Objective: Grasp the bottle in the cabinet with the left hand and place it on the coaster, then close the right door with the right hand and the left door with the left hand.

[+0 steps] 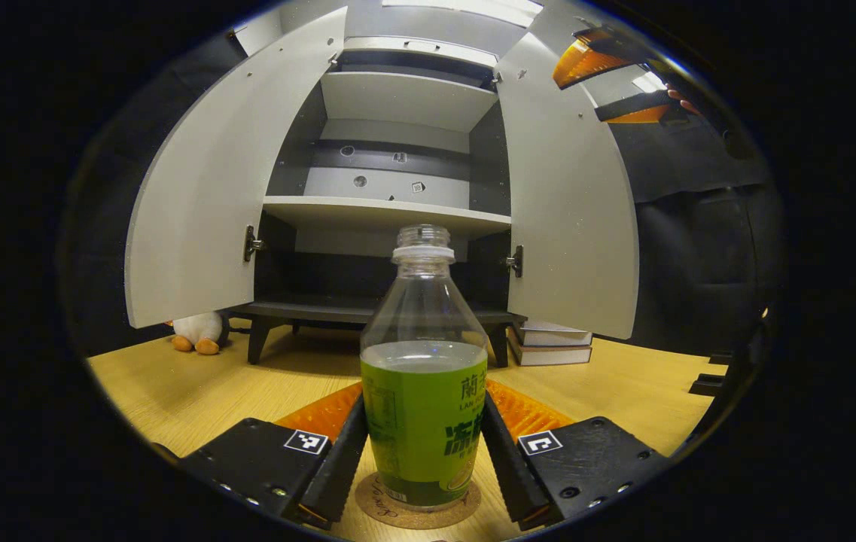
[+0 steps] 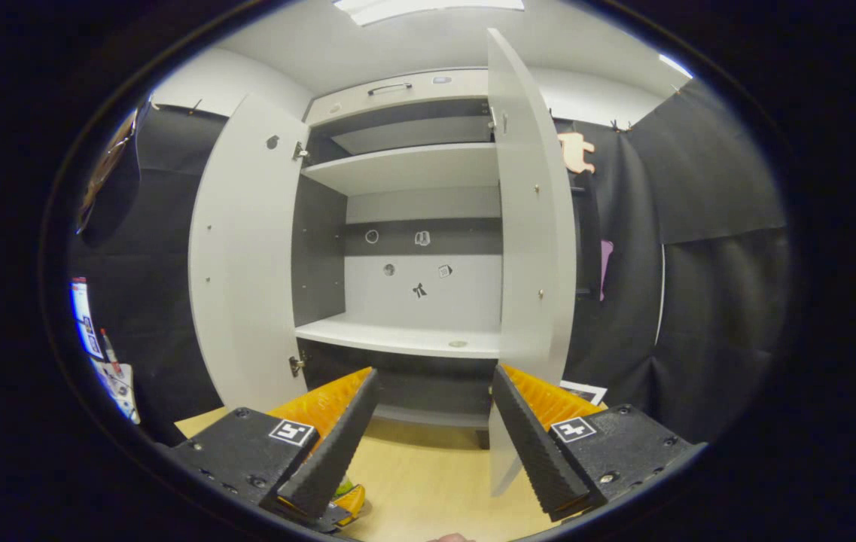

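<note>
A clear bottle (image 1: 423, 376) with a green label and green liquid stands upright on a round cork coaster (image 1: 379, 503) on the wooden table. My left gripper (image 1: 423, 403) is shut on it, one finger pressed against each side of the label. Behind it the grey cabinet (image 1: 390, 211) has both doors wide open: the left door (image 1: 217, 188) and the right door (image 1: 571, 203). My right gripper (image 1: 608, 86) hangs open, high up by the right door. In the right gripper view it (image 2: 435, 373) is open and empty, facing the shelves, with the right door's (image 2: 533, 226) edge just beyond its right finger.
A plush toy (image 1: 198, 331) lies on the table under the left door. A stack of books (image 1: 552, 342) sits beneath the right door. The cabinet stands on short dark legs (image 1: 256, 340). Black cloth walls close in both sides.
</note>
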